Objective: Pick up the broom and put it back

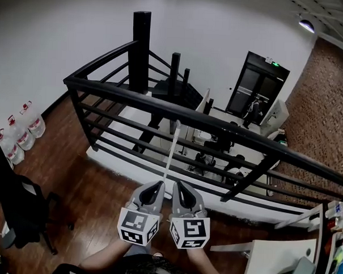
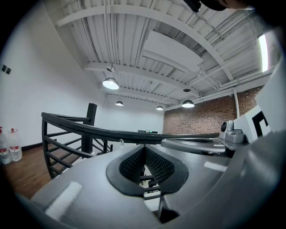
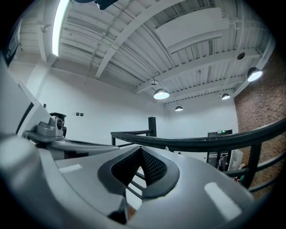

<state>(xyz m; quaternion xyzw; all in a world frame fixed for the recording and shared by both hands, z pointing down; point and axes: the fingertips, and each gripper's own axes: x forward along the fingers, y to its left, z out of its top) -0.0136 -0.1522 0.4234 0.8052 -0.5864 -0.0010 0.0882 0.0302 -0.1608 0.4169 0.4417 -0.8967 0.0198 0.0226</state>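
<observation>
Broom on the rail, both grippers clenched on nothing.
Dark wooden floor (image 1: 95,187) fills the lower half of the head view. A black railing (image 1: 217,127) sweeps across the middle above an office level below, with a white wall behind, a brick wall (image 1: 326,112) at right, water bottles (image 1: 24,127) at far left and a black chair (image 1: 18,206) lower left. The broom (image 1: 171,150) stands at centre, its thin white handle running up the frame, tipped slightly right, top end at the rail, lower end hidden behind the gripper tips. Left gripper (image 1: 157,185) and right gripper (image 1: 181,185) sit side by side below it, jaws pressed together.
</observation>
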